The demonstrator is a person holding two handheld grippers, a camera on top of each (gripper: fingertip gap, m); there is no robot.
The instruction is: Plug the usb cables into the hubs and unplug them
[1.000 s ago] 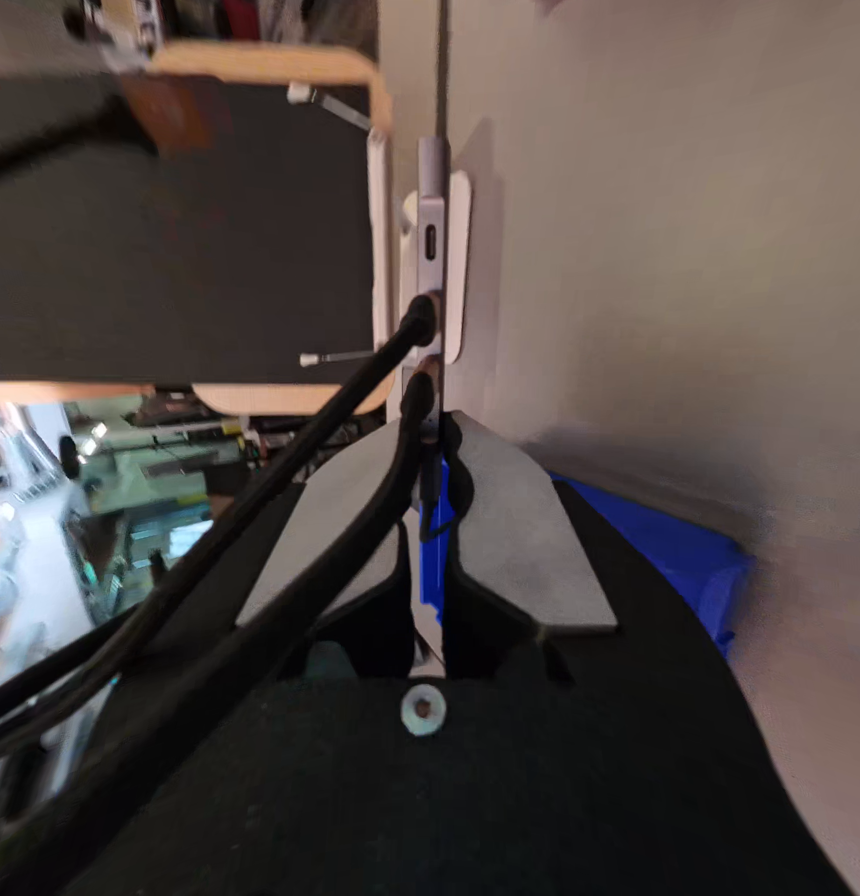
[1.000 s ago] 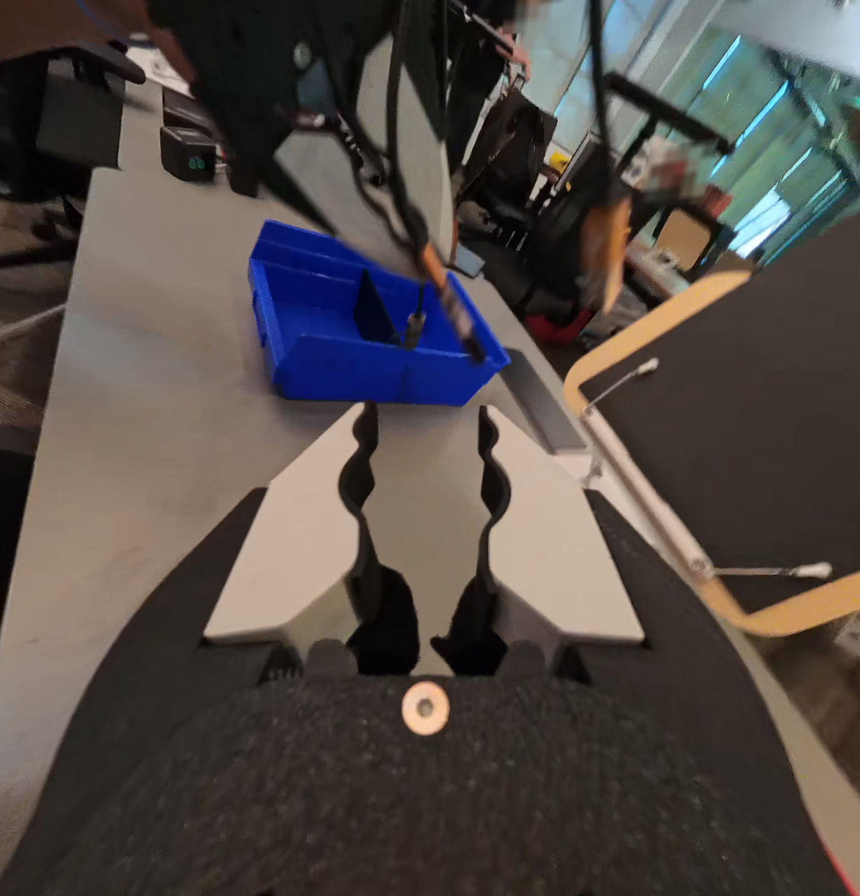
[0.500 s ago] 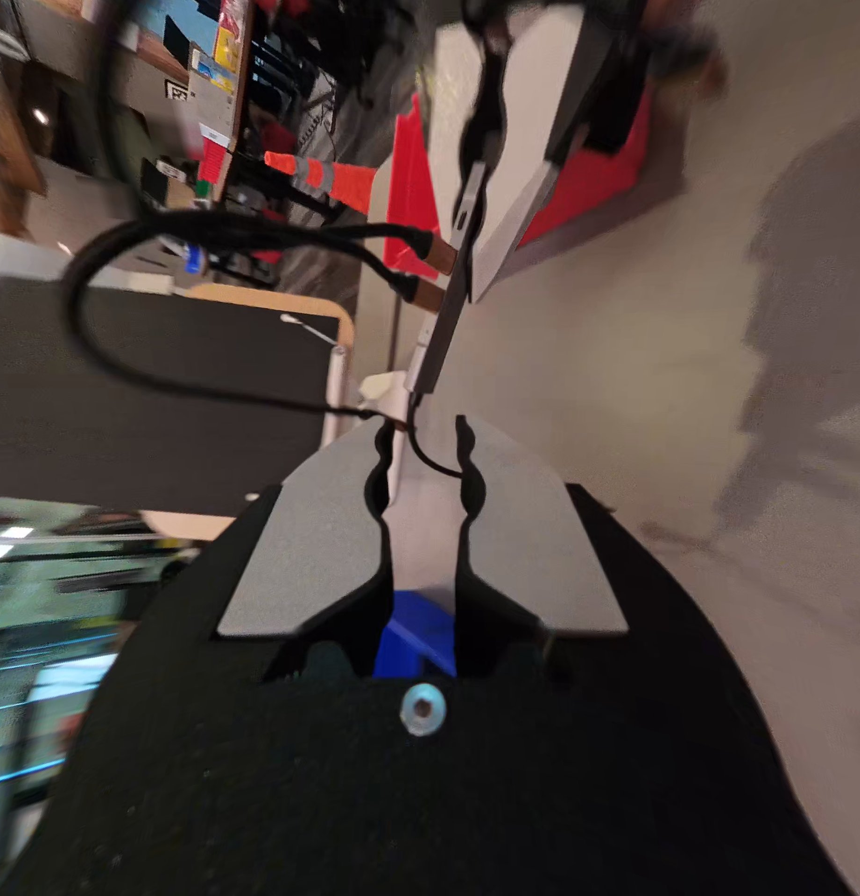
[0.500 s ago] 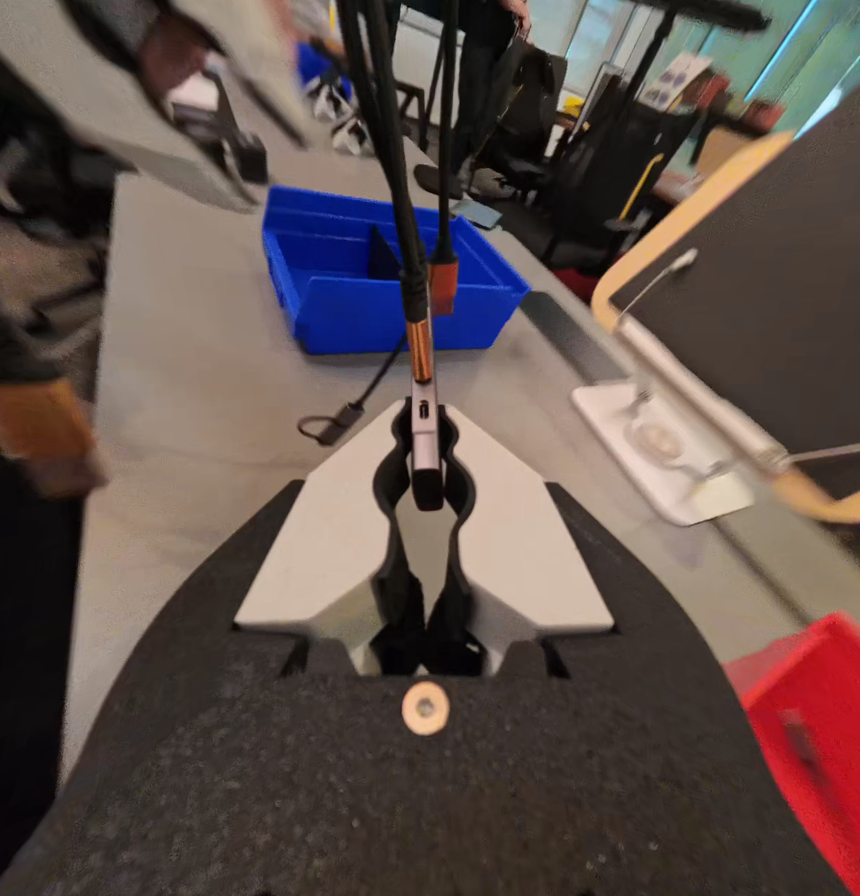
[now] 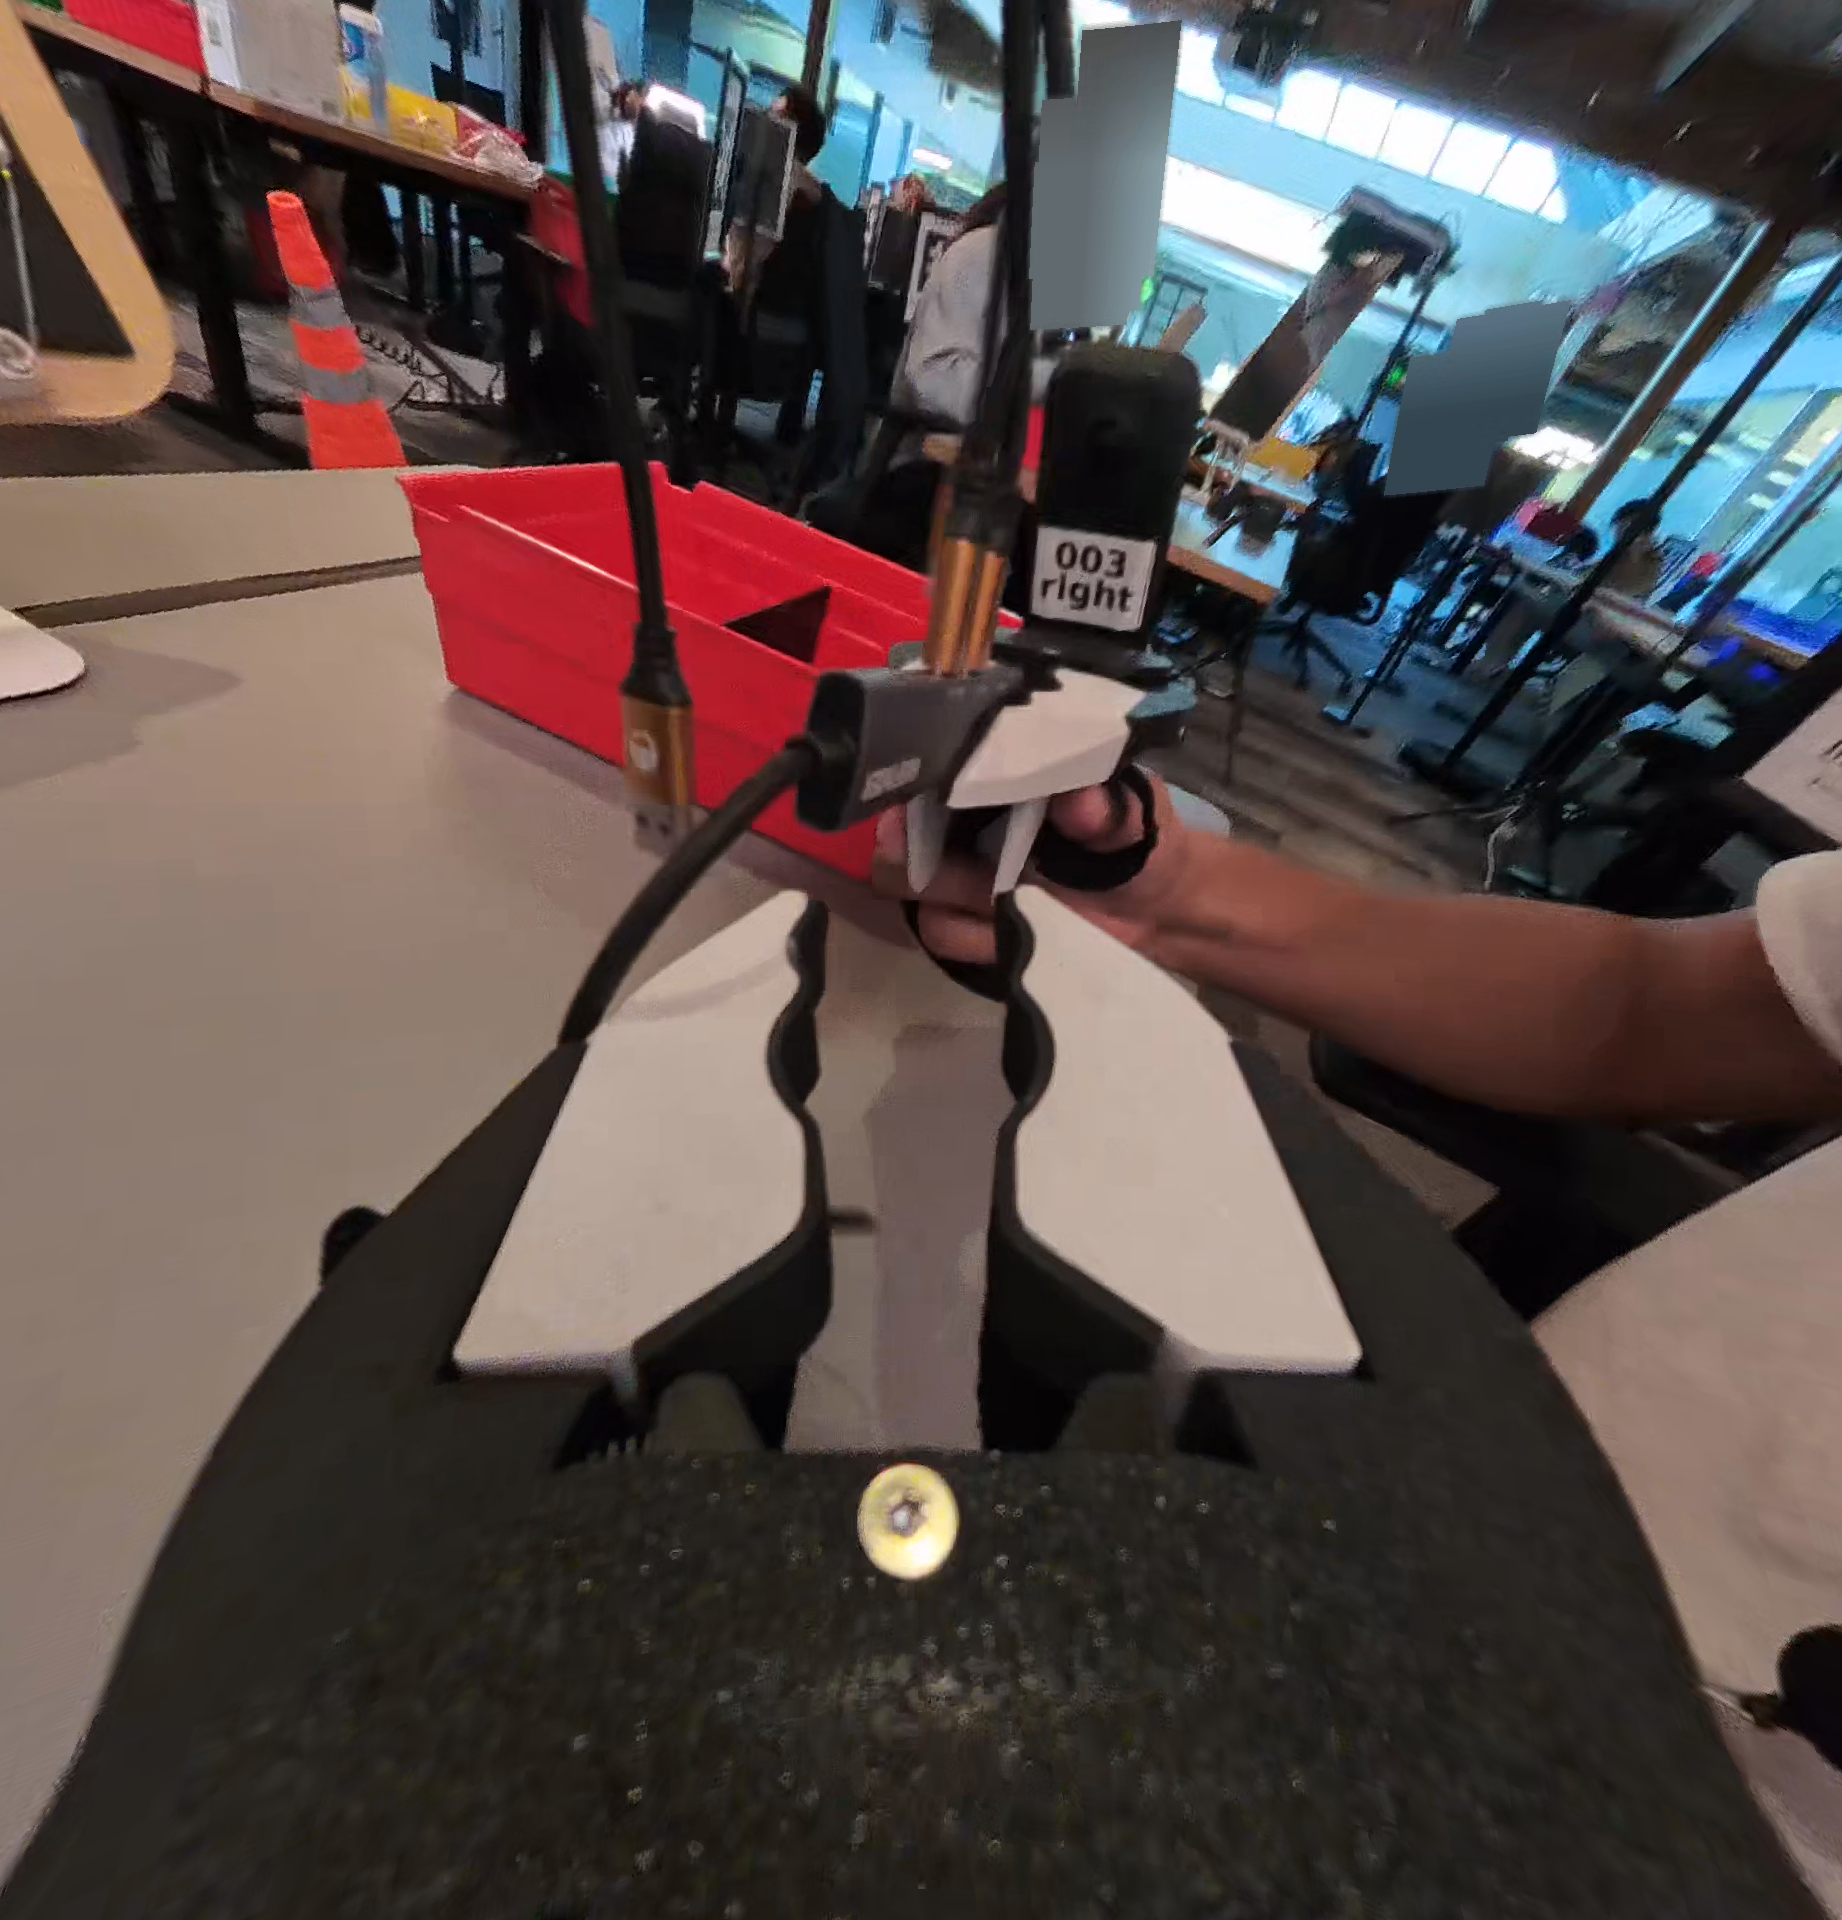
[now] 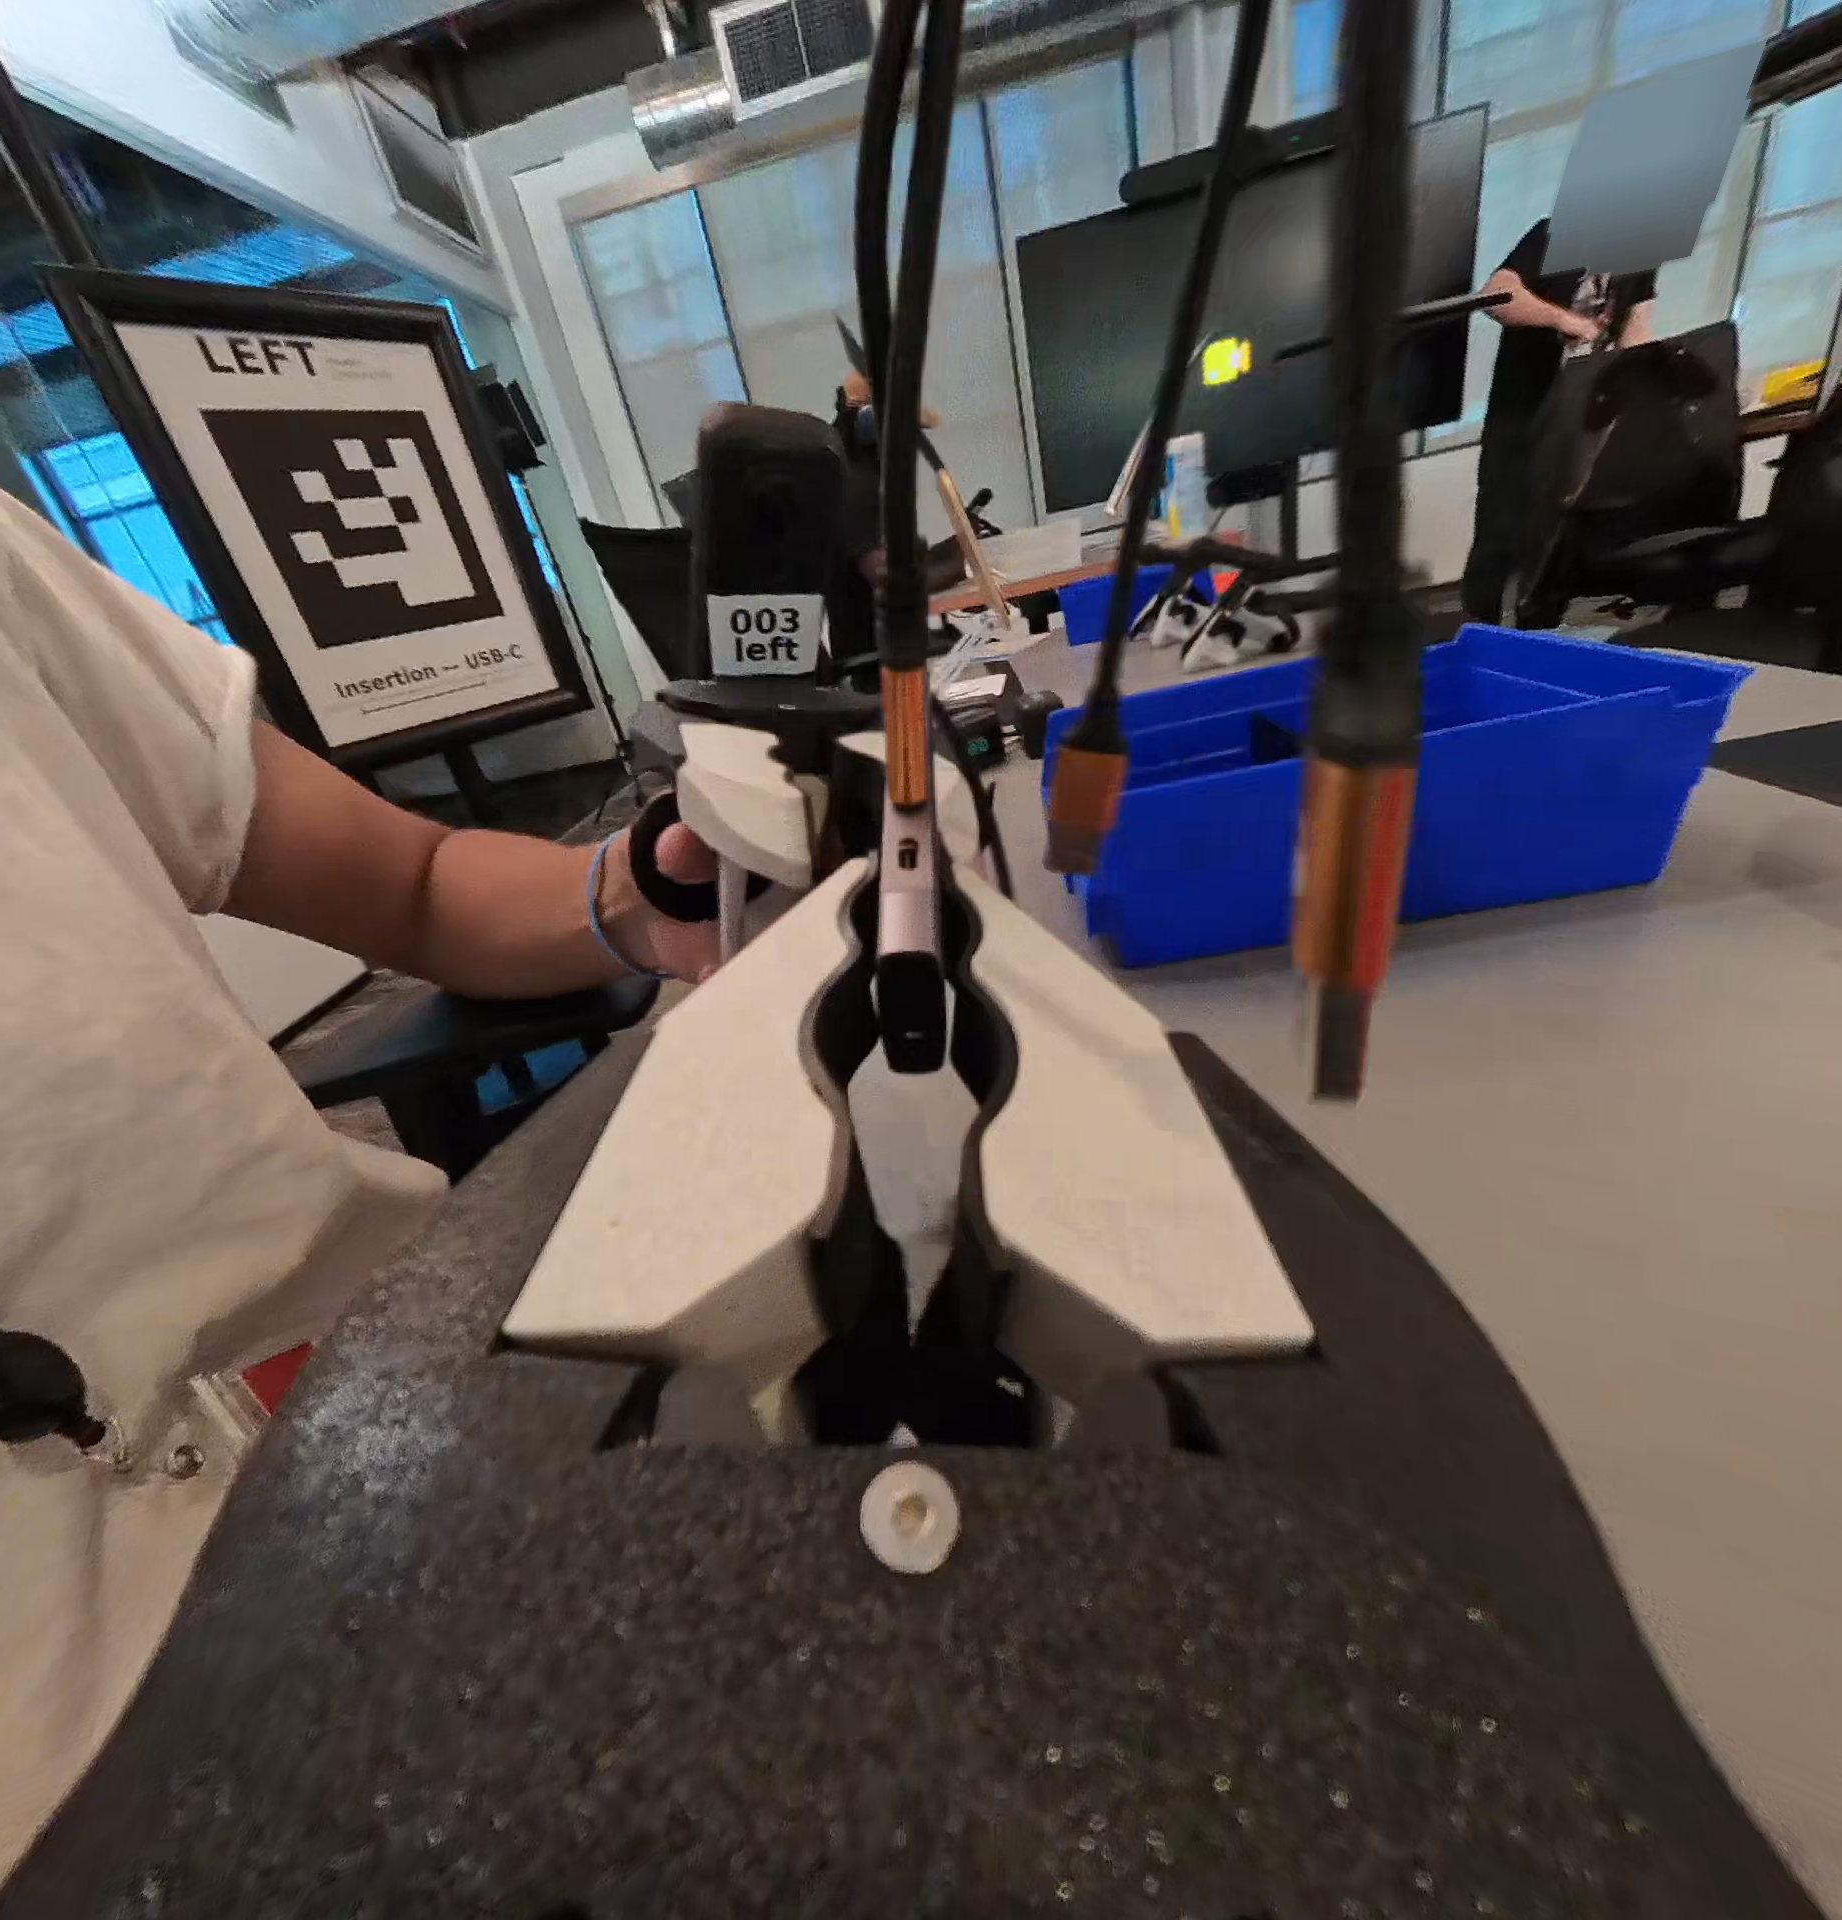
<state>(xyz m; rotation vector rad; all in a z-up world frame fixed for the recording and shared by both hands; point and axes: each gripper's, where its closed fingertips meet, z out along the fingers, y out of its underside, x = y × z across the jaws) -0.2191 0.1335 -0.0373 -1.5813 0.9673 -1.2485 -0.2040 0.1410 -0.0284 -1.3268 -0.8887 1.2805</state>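
Right now my right gripper point(image 6: 909, 935) has its jaws clamped on the slim grey metal USB hub point(image 6: 904, 914), held above the grey tabletop point(image 6: 1519, 1091); my left gripper point(image 5: 906, 997) hangs with jaws apart, holding nothing.

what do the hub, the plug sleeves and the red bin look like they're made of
Hub: probably brushed aluminium, given its matte silver-grey body, with a black plastic-looking end cap.
Plug sleeves: coppery metallic sheen, likely anodised metal, though coated plastic is possible.
Red bin: moulded plastic, judging by uniform glossy colour and ribbed walls.
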